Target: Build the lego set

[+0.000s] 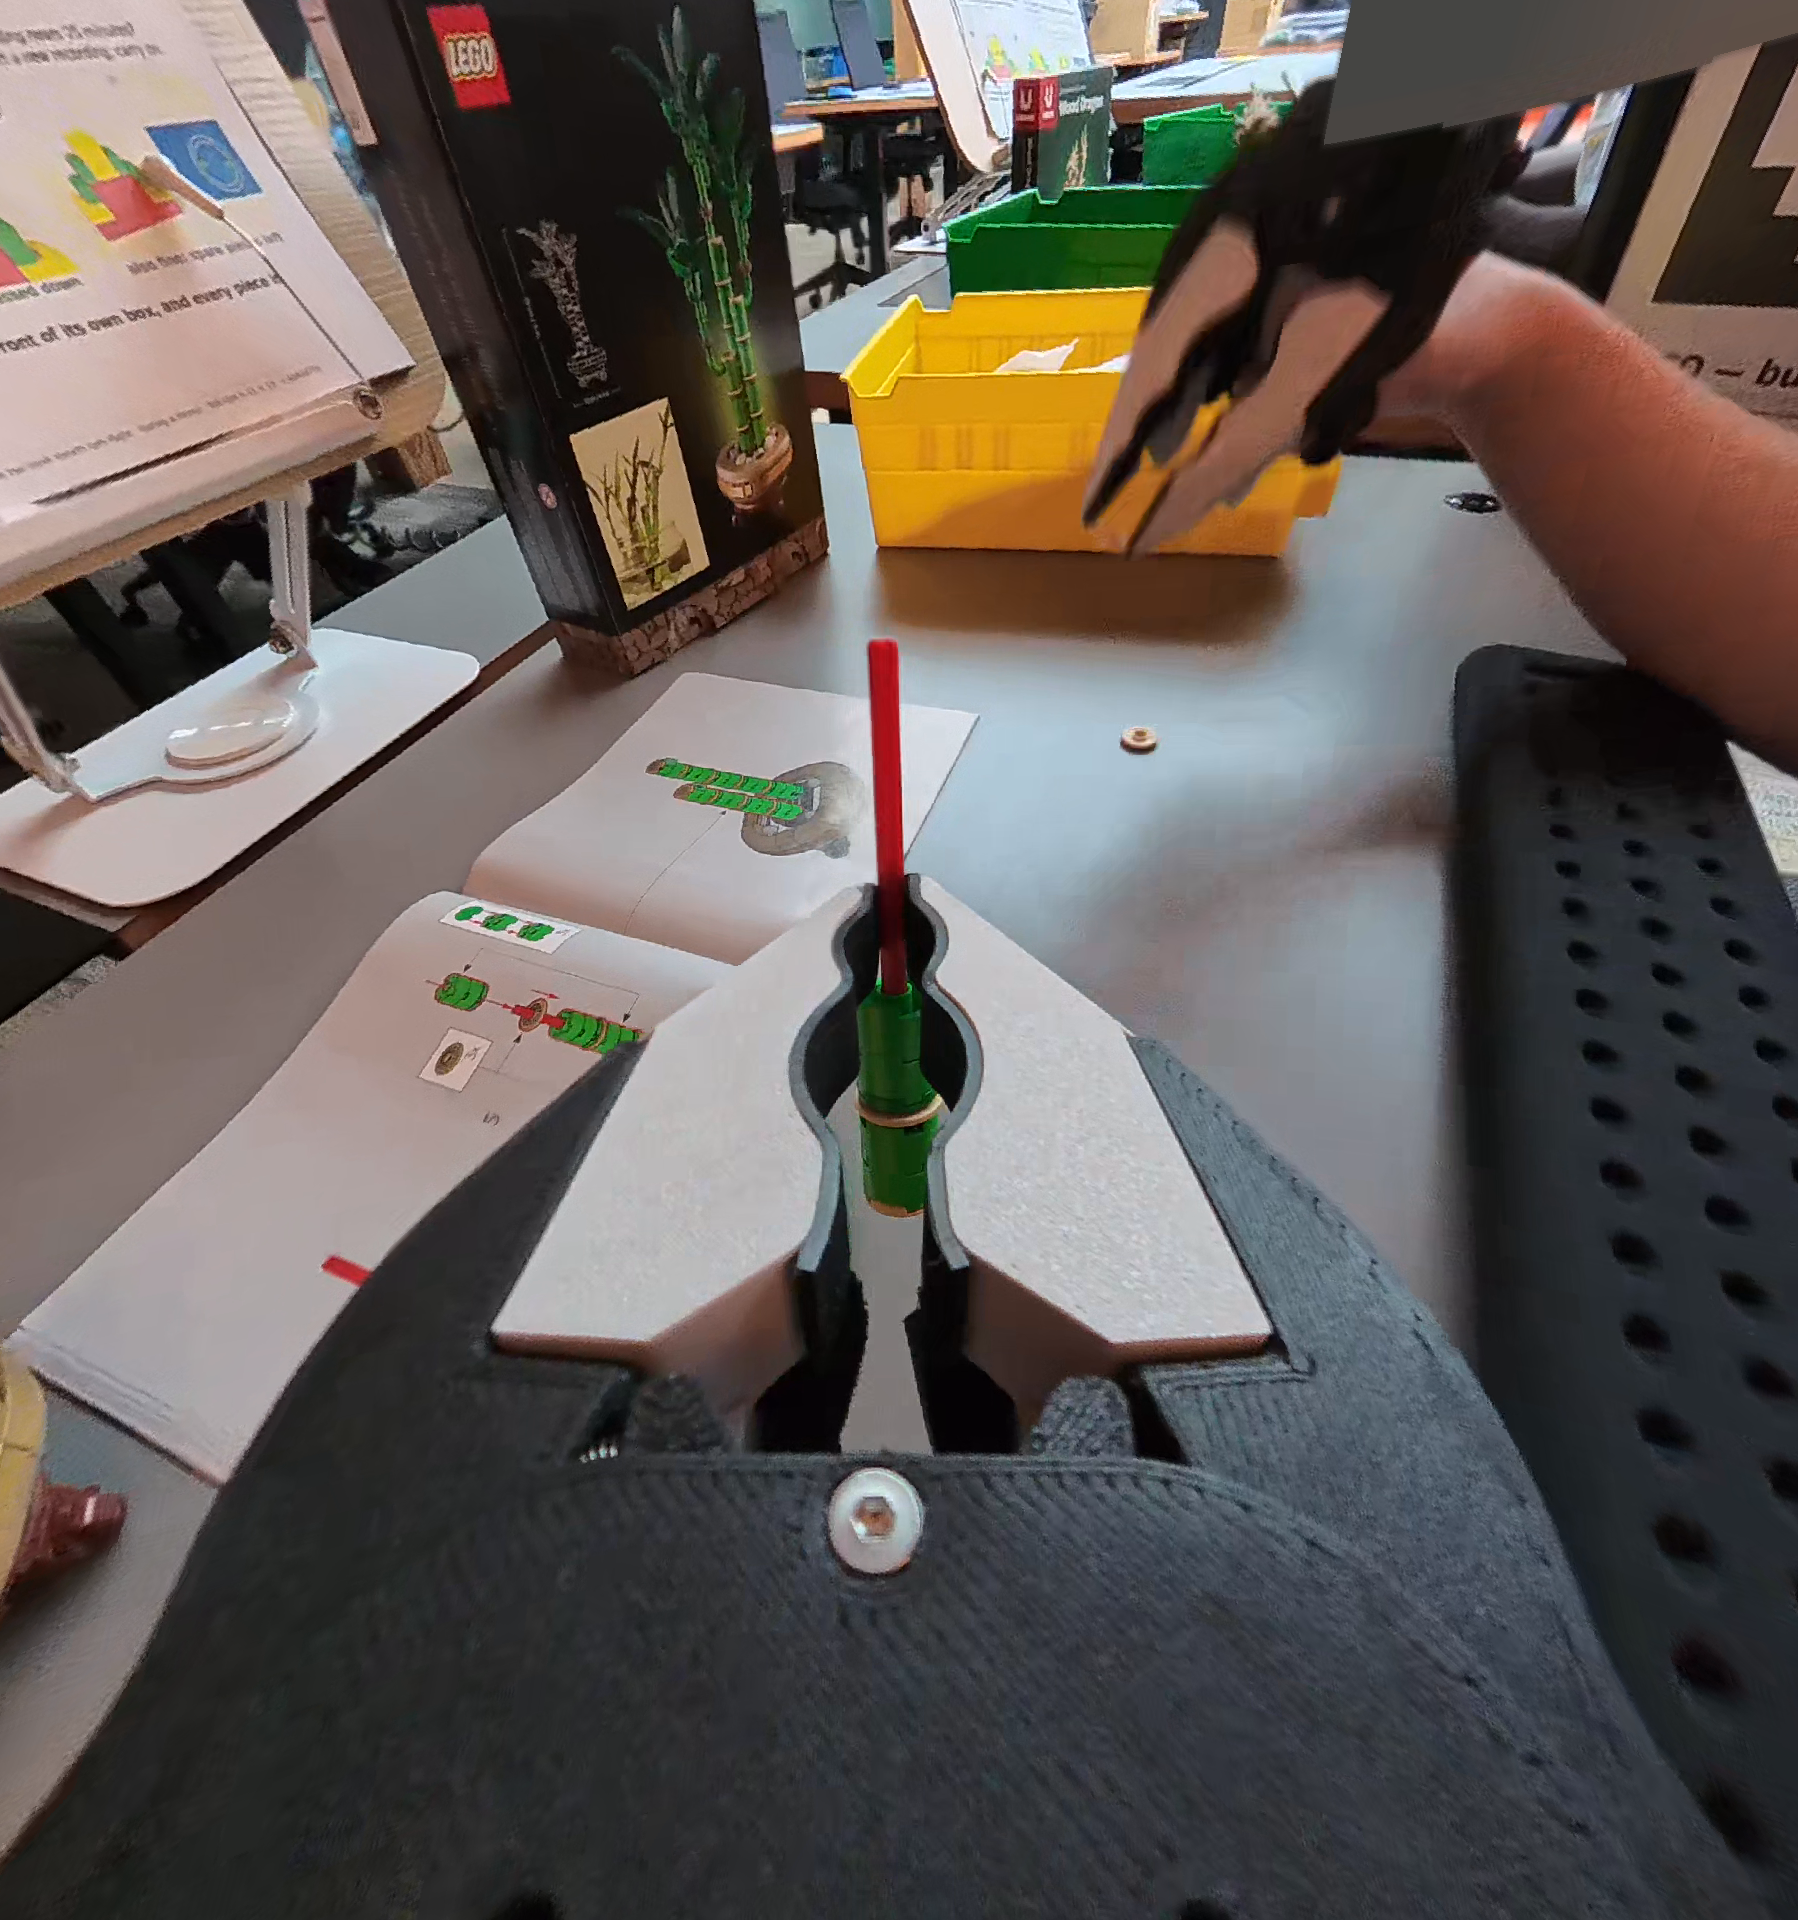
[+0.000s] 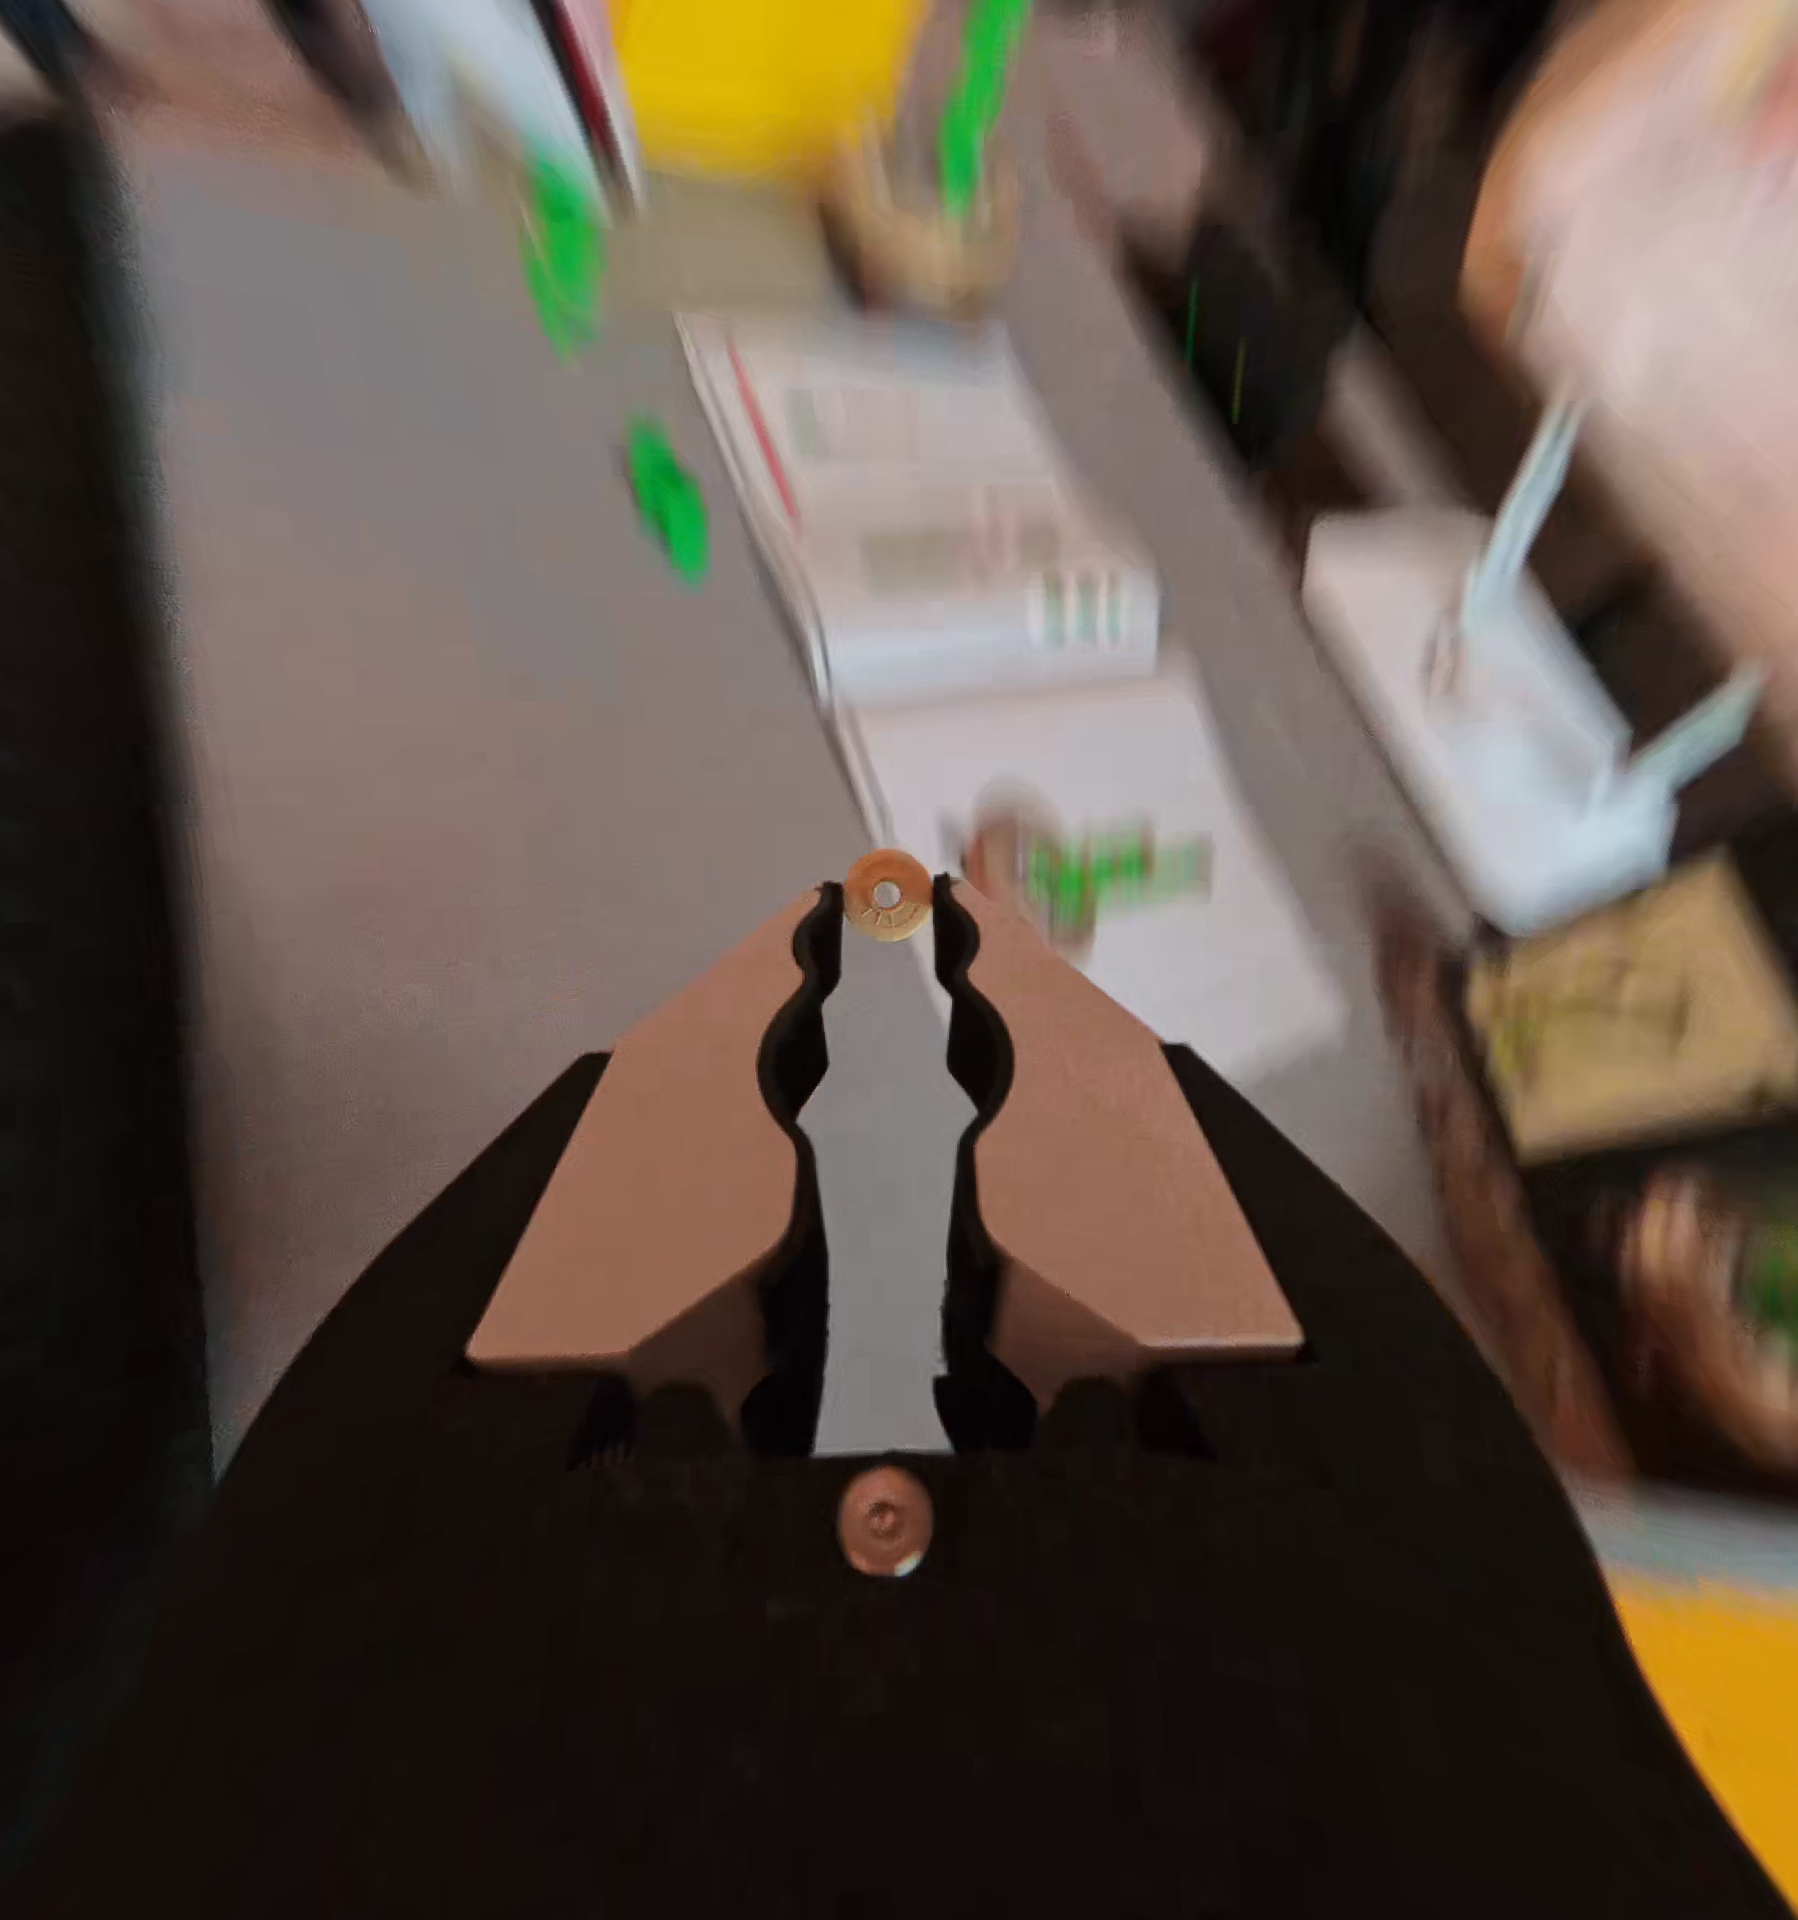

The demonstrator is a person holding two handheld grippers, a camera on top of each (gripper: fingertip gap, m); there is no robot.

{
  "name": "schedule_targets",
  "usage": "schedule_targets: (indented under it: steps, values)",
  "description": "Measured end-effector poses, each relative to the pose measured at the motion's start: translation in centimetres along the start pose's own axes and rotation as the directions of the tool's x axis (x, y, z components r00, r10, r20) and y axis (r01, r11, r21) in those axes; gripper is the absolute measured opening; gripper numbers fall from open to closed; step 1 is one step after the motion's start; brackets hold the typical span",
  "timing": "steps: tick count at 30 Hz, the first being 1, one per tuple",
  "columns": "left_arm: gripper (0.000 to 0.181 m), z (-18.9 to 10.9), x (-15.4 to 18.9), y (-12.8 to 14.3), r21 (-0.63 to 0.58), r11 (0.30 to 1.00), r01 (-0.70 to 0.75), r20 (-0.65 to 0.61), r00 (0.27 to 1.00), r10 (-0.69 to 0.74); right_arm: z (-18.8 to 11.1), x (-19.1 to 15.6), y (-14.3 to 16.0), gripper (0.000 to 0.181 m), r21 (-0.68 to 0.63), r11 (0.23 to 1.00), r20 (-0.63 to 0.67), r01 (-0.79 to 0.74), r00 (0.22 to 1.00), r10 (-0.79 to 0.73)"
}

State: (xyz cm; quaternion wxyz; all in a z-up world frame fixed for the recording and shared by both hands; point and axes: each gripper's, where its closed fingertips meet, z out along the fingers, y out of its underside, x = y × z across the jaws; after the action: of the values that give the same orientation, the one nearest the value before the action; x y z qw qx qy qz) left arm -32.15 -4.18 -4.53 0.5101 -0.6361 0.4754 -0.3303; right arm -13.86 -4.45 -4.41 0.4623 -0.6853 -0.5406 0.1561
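A red rod (image 1: 884, 769) threaded with green round pieces (image 1: 893, 1101) and tan rings sits clamped between the fingers of the left gripper (image 1: 887, 904), its bare red end pointing forward and up over the grey bench (image 1: 1238, 862). The right gripper (image 2: 887, 894) pinches a small tan ring (image 2: 884, 896) at its very fingertips; in the left wrist view it shows blurred, held above the yellow bin (image 1: 988, 447), with a bare forearm (image 1: 1653, 499) behind it. Another tan ring (image 1: 1138, 739) lies alone on the bench, well apart from the rod. Under the left gripper an open instruction booklet (image 1: 666, 852) lies flat. Behind it stands the dark set box (image 1: 614, 312) picturing a bamboo plant, and to its left a white stand (image 1: 220, 748) carries a printed sheet (image 1: 136, 260). A green bin (image 1: 1061, 239) sits behind the yellow one. A black perforated mat (image 1: 1653, 1091) covers the bench's right side. Beyond are more desks and chairs. The right wrist view's surroundings are heavily smeared.
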Motion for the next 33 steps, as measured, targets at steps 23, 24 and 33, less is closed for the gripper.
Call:
schedule_targets:
  steps: [23,24,33]
  values:
    - [0.002,1.3,3.7,-0.7,0.031,0.982,-0.189,-0.06,0.98,0.19,8.0,-7.8,-13.3,0.016,0.174,0.975,0.414,0.14,0.888,-0.201]
    - [0.002,1.4,3.7,-0.5,0.018,0.981,-0.193,-0.06,0.979,0.194,8.0,-7.8,-13.1,0.016,0.161,0.976,0.419,0.145,0.885,-0.2]
    - [0.002,1.5,4.4,-0.7,0.038,0.99,-0.139,-0.115,0.983,0.142,8.6,-7.3,-13.1,0.039,0.168,0.975,0.399,0.144,0.895,-0.2]
